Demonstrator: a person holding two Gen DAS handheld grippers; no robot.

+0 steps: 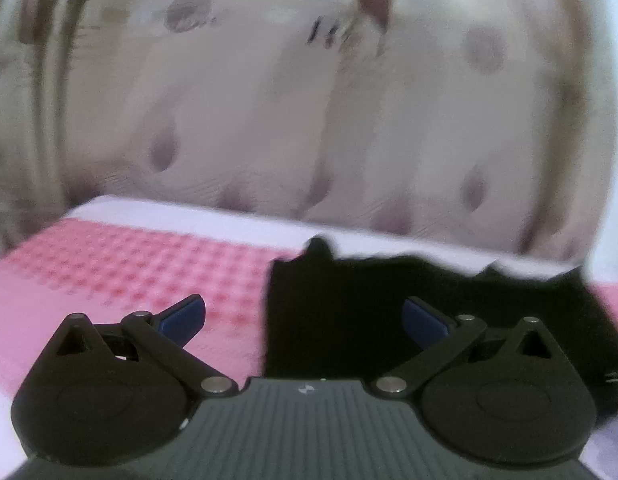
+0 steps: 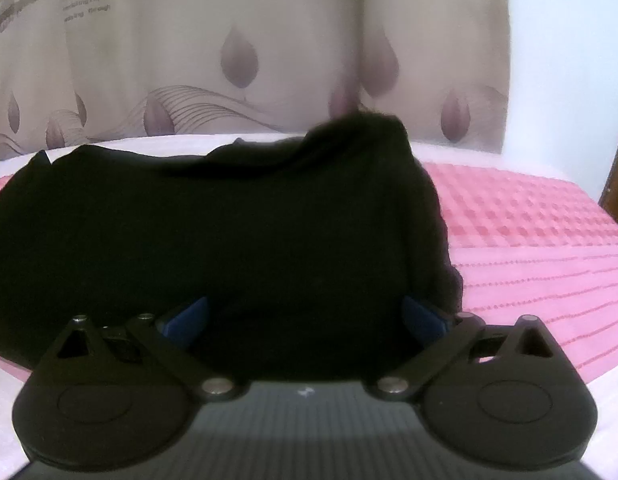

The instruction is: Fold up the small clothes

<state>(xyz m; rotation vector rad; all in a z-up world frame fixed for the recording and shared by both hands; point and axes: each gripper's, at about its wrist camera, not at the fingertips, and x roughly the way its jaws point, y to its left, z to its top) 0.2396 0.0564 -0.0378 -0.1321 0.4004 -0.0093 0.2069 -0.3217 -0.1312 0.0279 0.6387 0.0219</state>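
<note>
Black garment (image 2: 213, 232), dark enough that no seams or details can be made out, lies spread on a pink checked bedcover (image 2: 529, 216). Its far right corner is bunched up into a raised hump, while the rest lies low and fairly flat, stretching away to the left.

From the right wrist view, the right gripper (image 2: 305, 316) sits low over the near edge of the cloth. Its two blue fingertips (image 2: 189, 320) are spread as wide as they go, with the dark fabric beneath and between them, but the pads are not pressing on it.

From the left wrist view, which is blurred, the left gripper (image 1: 305, 316) is also spread wide and holds nothing. Its left fingertip is over bare pink bedcover (image 1: 129, 272) and its right fingertip is over the garment's (image 1: 349, 312) left portion, whose straight edge runs between them.

Behind the bed hangs a pale curtain (image 2: 189, 60) printed with mauve leaf shapes.
</note>
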